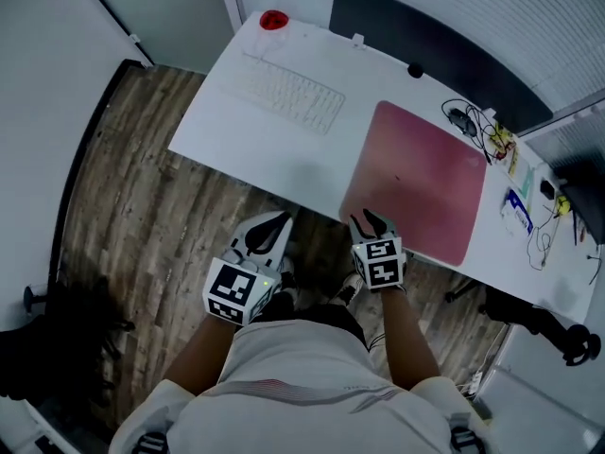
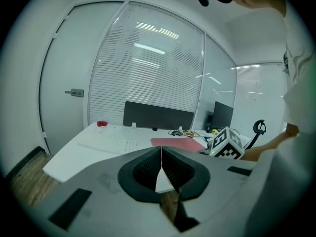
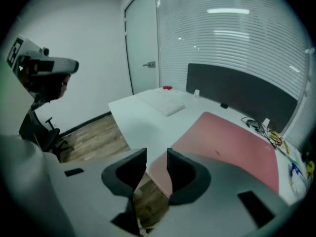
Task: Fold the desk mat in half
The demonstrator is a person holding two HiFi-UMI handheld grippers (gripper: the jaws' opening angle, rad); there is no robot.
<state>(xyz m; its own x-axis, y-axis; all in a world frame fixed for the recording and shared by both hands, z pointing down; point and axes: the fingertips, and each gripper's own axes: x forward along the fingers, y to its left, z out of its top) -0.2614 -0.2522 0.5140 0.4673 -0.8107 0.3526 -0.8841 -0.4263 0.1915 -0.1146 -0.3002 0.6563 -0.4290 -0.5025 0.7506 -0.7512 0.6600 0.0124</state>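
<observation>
A pink desk mat [image 1: 416, 173] lies flat on the right half of the white desk [image 1: 236, 130], its near edge along the desk's front edge. My right gripper [image 1: 371, 221] hovers at the mat's near left corner. In the right gripper view the mat [image 3: 232, 142] fills the right side; the right gripper [image 3: 157, 159] is open, and the corner shows through the gap, untouched by the pads. My left gripper [image 1: 269, 227] is off the desk's front edge, left of the mat. It is shut [image 2: 161, 154] on nothing, with the mat [image 2: 177, 142] far ahead.
A white keyboard [image 1: 288, 93] lies left of the mat, a small red object [image 1: 274, 19] at the far left corner. A dark partition [image 1: 425, 50] backs the desk. Cables [image 1: 477, 121] and small items sit along the right end. An office chair base [image 1: 539, 324] stands on the wood floor.
</observation>
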